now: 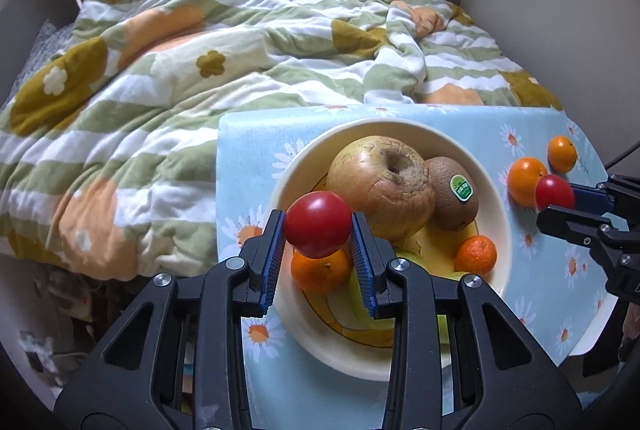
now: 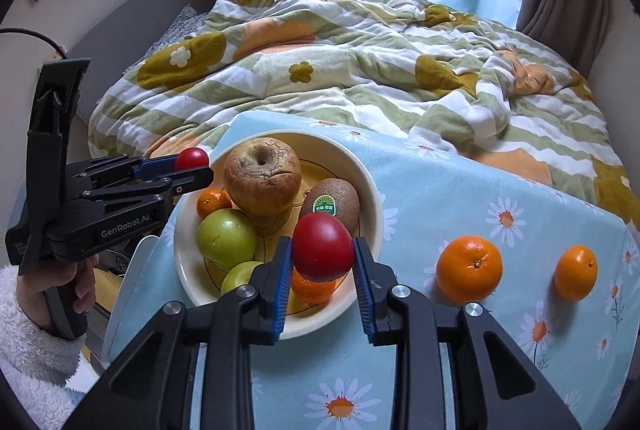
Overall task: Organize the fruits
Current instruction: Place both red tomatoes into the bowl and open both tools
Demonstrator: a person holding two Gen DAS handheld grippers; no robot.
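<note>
My left gripper (image 1: 318,226) is shut on a small red tomato (image 1: 318,223) and holds it over the near-left rim of the cream bowl (image 1: 496,230). My right gripper (image 2: 323,250) is shut on a second red tomato (image 2: 323,247) above the bowl's (image 2: 370,182) near edge. The bowl holds a wrinkled apple (image 2: 262,176), a kiwi (image 2: 336,204) with a green sticker, green fruits (image 2: 226,238) and mandarins (image 2: 212,202). Two mandarins (image 2: 469,268) (image 2: 575,272) lie on the cloth to the right of the bowl.
The bowl stands on a small table with a light-blue daisy cloth (image 2: 460,190). Behind it is a bed with a rumpled green, white and orange quilt (image 2: 360,70). The table drops off at its left edge (image 1: 218,190).
</note>
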